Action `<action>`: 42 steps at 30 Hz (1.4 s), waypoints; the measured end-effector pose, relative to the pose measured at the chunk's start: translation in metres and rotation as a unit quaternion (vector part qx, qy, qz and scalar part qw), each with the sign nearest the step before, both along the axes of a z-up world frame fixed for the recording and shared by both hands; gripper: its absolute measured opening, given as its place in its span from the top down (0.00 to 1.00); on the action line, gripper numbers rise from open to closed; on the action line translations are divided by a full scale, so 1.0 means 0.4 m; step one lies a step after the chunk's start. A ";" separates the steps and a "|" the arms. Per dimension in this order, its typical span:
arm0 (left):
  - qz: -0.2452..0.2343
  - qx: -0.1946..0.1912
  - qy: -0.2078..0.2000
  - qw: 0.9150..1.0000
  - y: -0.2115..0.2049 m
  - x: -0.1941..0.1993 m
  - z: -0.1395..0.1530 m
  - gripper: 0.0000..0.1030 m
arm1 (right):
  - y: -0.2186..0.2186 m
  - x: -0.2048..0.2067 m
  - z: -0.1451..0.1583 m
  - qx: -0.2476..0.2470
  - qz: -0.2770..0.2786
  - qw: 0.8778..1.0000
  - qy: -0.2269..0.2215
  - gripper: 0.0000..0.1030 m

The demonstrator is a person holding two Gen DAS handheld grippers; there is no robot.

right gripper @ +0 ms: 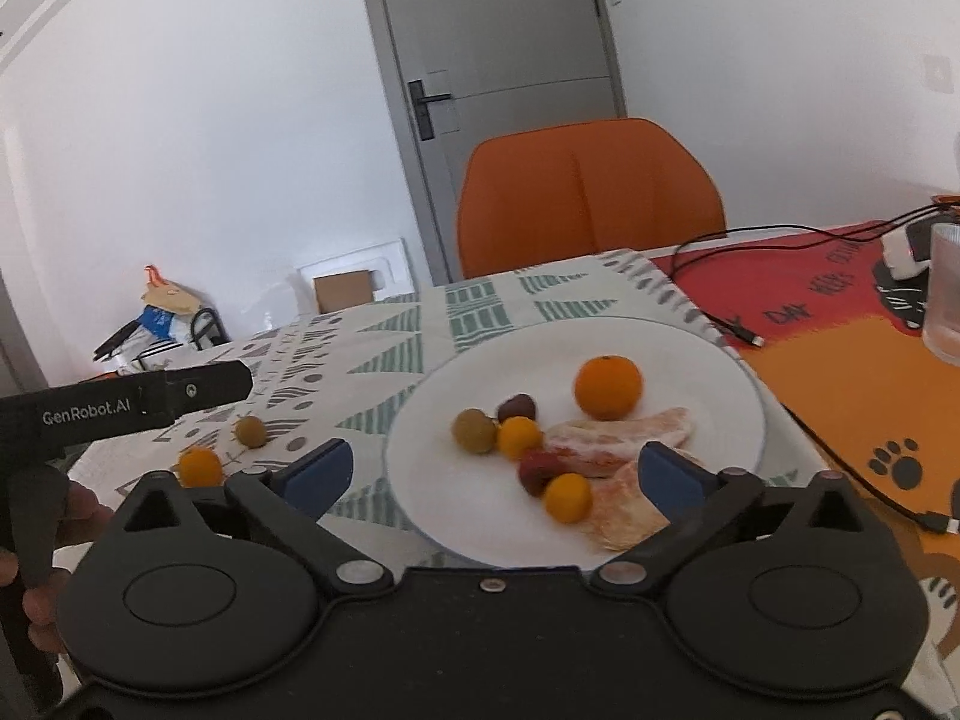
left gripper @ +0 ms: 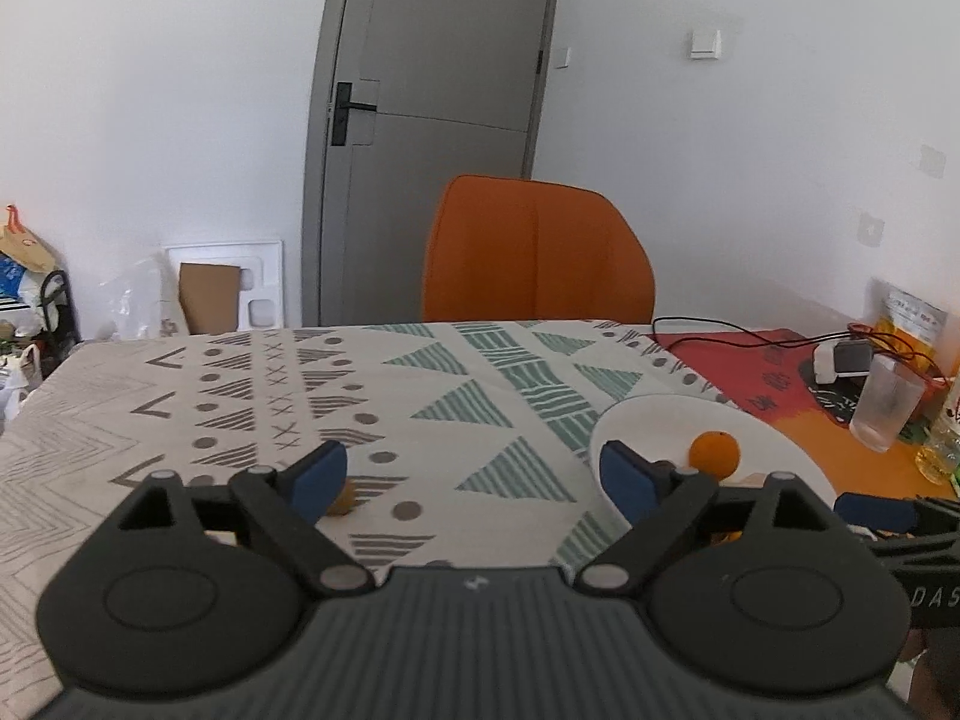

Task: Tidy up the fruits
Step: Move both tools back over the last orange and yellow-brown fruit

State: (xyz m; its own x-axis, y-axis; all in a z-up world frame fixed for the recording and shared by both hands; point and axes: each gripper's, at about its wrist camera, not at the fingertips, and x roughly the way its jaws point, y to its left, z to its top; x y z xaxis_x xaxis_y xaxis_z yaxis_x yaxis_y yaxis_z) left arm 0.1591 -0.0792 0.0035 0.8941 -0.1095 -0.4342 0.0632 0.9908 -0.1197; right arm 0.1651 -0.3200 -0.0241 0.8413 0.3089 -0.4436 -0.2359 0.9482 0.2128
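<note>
A white plate (right gripper: 708, 354) holds an orange (right gripper: 607, 387), several small yellow, green and dark red fruits (right gripper: 519, 437) and peeled citrus segments (right gripper: 624, 438). Two small fruits lie on the tablecloth left of the plate: a yellow one (right gripper: 200, 466) and a green one (right gripper: 250, 431). My right gripper (right gripper: 492, 474) is open and empty, just in front of the plate. My left gripper (left gripper: 474, 474) is open and empty, low over the cloth, with a small yellow fruit (left gripper: 343, 501) by its left finger. The plate (left gripper: 654, 414) and orange (left gripper: 714, 453) sit to its right.
An orange chair (left gripper: 534, 252) stands behind the table. A clear plastic cup (left gripper: 887, 402), a white charger with black cables (left gripper: 840, 360) and bottles sit on the red and orange mat at the right. A grey door (left gripper: 444, 60) is behind.
</note>
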 end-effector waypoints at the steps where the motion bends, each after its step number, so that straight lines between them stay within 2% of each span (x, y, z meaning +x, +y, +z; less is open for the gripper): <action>1: 0.003 0.001 0.004 1.000 0.006 -0.002 0.000 0.12 | 0.005 0.001 0.001 0.000 0.002 1.000 0.000 0.00; 22: 0.062 -0.021 0.008 0.998 0.152 -0.023 -0.015 0.12 | 0.119 0.036 0.014 0.001 0.056 0.998 0.000 0.00; 26: 0.068 -0.031 0.018 0.997 0.175 -0.018 -0.030 0.16 | 0.136 0.052 0.014 0.001 0.055 0.998 0.001 0.02; 29: 0.071 -0.033 0.027 0.997 0.186 -0.005 -0.048 0.21 | 0.146 0.068 0.015 0.000 0.062 0.998 0.005 0.09; 32: 0.076 -0.035 0.040 0.996 0.197 0.012 -0.068 0.26 | 0.156 0.083 0.017 0.001 0.065 0.998 0.005 0.10; 41: 0.079 -0.036 0.068 0.994 0.203 0.049 -0.116 0.35 | 0.204 0.115 0.010 -0.006 0.089 0.996 0.014 0.22; 42: 0.079 -0.037 0.071 0.994 0.204 0.054 -0.122 0.39 | 0.211 0.118 0.009 -0.007 0.093 0.995 0.015 0.23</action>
